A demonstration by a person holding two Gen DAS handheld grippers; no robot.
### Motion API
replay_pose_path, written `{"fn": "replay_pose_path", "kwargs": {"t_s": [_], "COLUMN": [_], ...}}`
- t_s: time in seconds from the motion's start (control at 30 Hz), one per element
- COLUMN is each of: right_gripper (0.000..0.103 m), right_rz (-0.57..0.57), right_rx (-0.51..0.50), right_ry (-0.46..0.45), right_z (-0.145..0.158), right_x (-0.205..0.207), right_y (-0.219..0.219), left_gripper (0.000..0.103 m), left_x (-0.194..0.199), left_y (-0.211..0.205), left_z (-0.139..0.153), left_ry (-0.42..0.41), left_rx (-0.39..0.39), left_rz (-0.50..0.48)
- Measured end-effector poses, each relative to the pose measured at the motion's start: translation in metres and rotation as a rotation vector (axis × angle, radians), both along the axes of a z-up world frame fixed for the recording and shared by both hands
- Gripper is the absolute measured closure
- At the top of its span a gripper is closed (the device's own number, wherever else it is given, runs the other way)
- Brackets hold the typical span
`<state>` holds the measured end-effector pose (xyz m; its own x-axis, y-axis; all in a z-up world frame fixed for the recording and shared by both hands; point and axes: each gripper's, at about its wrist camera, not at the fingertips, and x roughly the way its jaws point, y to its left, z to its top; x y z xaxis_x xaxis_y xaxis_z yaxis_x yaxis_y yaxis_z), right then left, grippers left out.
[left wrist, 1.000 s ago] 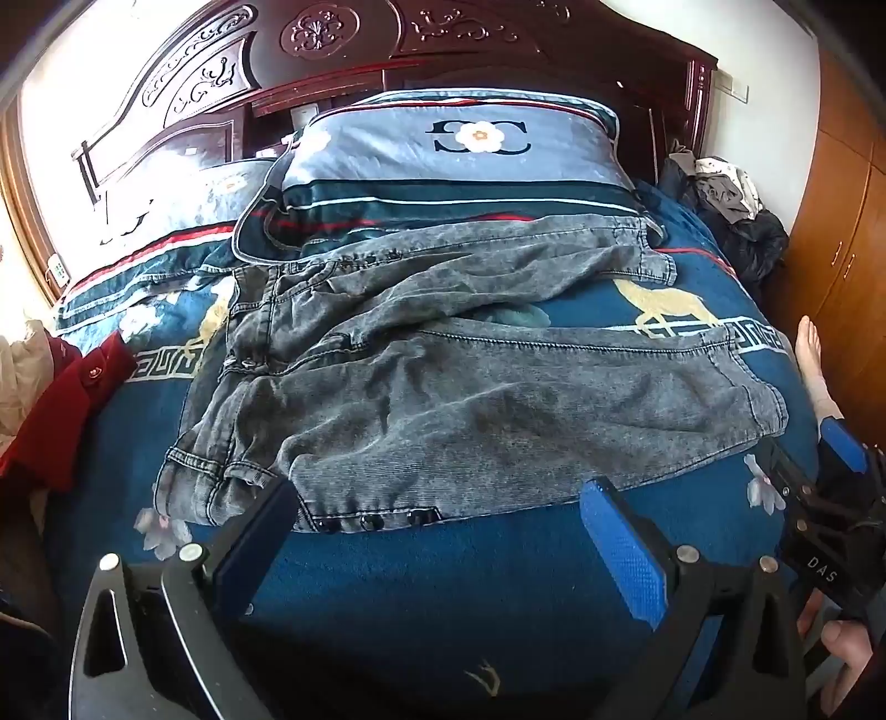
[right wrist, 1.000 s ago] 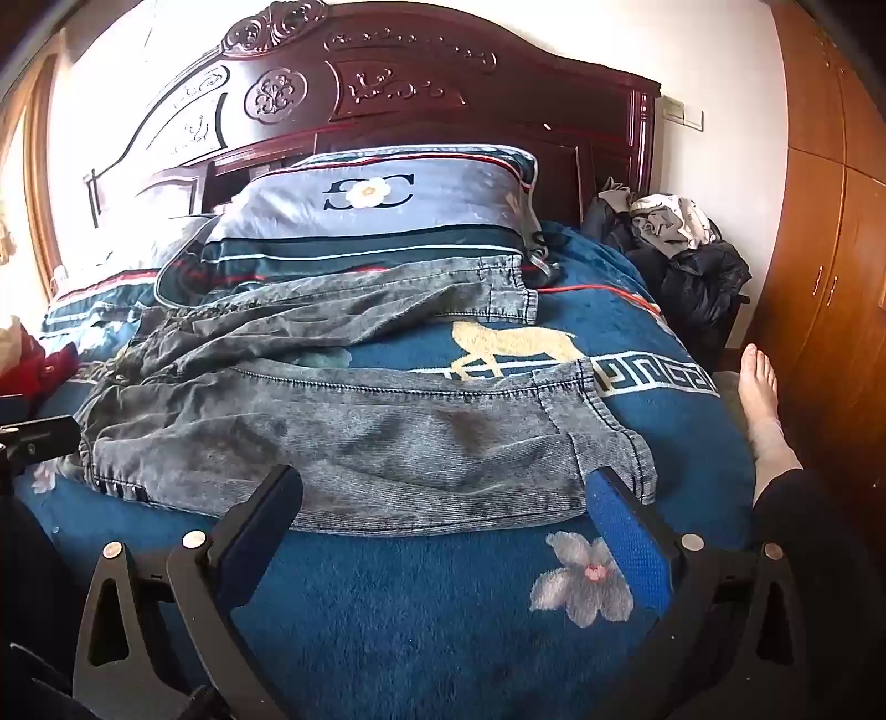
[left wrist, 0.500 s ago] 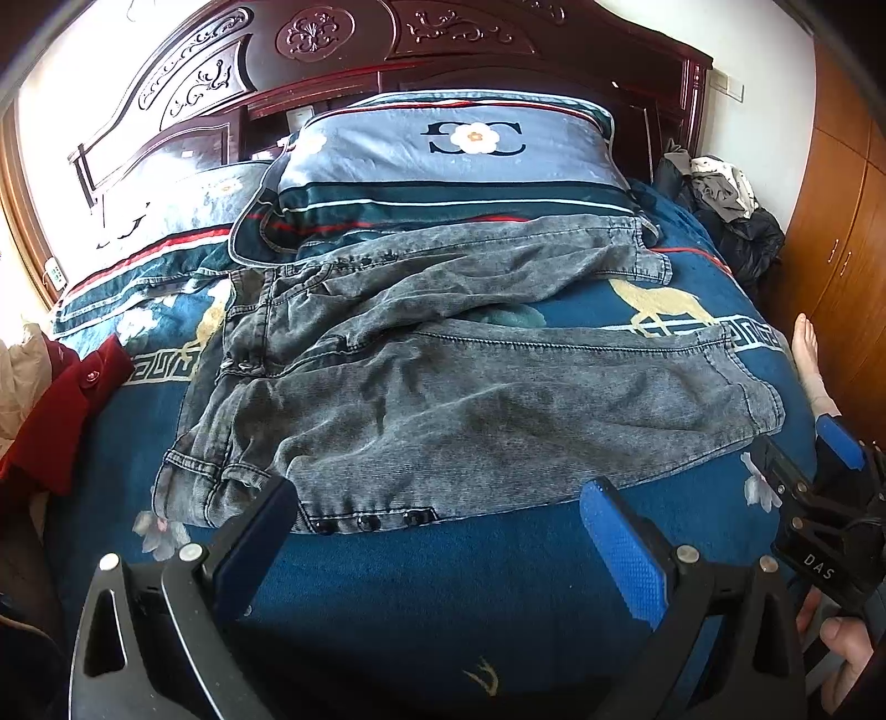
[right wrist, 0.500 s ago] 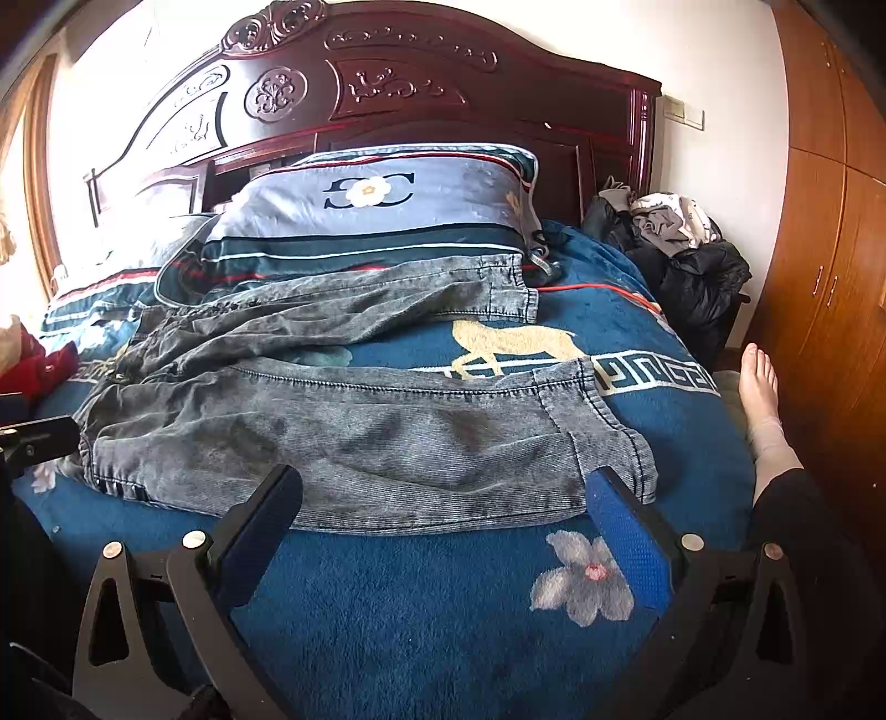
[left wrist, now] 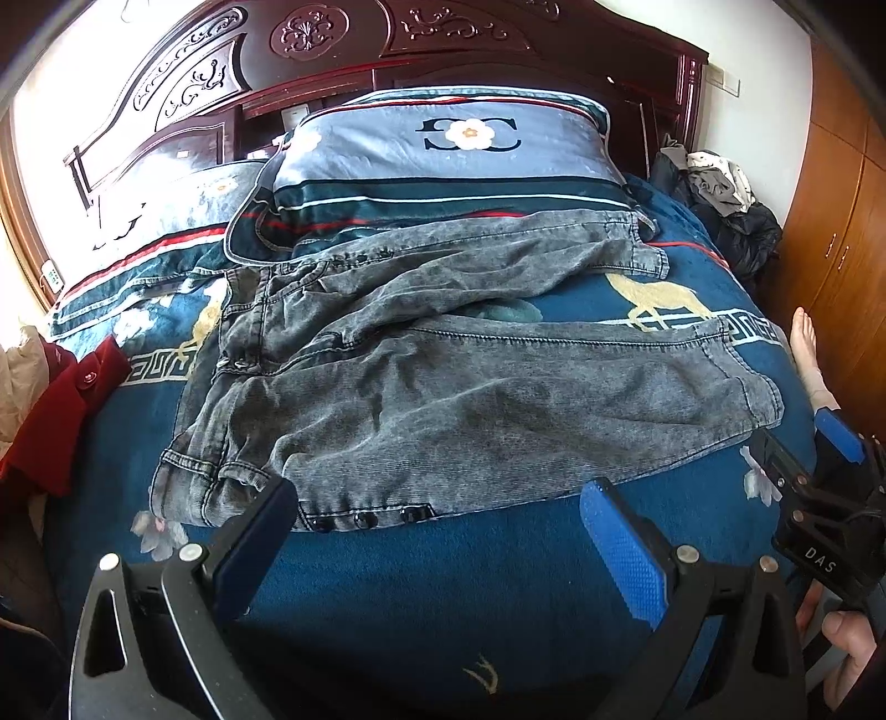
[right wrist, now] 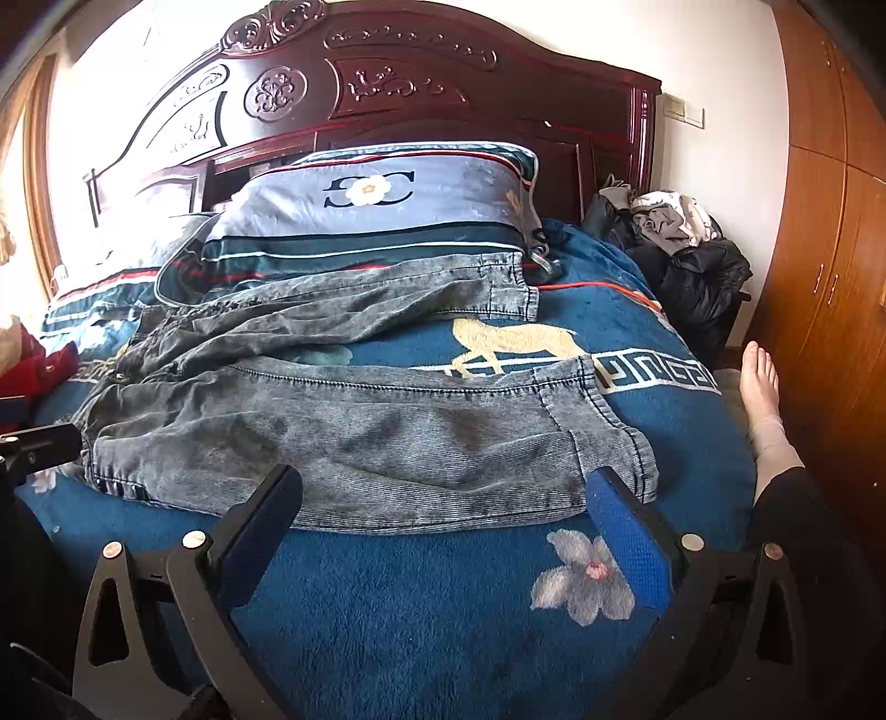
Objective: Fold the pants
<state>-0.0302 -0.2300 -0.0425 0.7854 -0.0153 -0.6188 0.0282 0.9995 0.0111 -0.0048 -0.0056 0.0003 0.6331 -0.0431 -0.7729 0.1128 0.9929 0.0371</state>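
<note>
Right wrist view: both hand-held grippers (right wrist: 443, 498) gape before pants (right wrist: 343, 426), pillow (right wrist: 376, 205) behind.

Two low wrist views from the bed's foot side, facing the headboard (left wrist: 387, 50)

Left sits nearer the waistband, right nearer the hems; both share the jeans (right wrist: 354, 437) and pillow (left wrist: 443, 155).

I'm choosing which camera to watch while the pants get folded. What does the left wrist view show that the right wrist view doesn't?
Only the left wrist view shows the waistband corner fully, plus the right gripper. Only the right wrist view shows the blanket's flower whole. Both show the grey pants, unfolded on the blue blanket, the pillow and a bare foot.
</note>
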Motion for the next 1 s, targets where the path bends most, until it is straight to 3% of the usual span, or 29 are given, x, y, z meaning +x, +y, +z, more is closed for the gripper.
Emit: {"fn": "replay_pose_path", "kwargs": {"t_s": [1.0], "right_gripper": [0.0], "right_rz": [0.0], "right_rx": [-0.002], "right_ry": [0.006], "right_z": [-0.0013], "right_x": [-0.0001], "right_y": [0.0003], "left_gripper": [0.0], "left_x": [-0.0012], "left_y": [0.0006], "left_z": [0.0029], "left_ry": [-0.018], "left_rx": [-0.004], "left_rz": [-0.001]}}
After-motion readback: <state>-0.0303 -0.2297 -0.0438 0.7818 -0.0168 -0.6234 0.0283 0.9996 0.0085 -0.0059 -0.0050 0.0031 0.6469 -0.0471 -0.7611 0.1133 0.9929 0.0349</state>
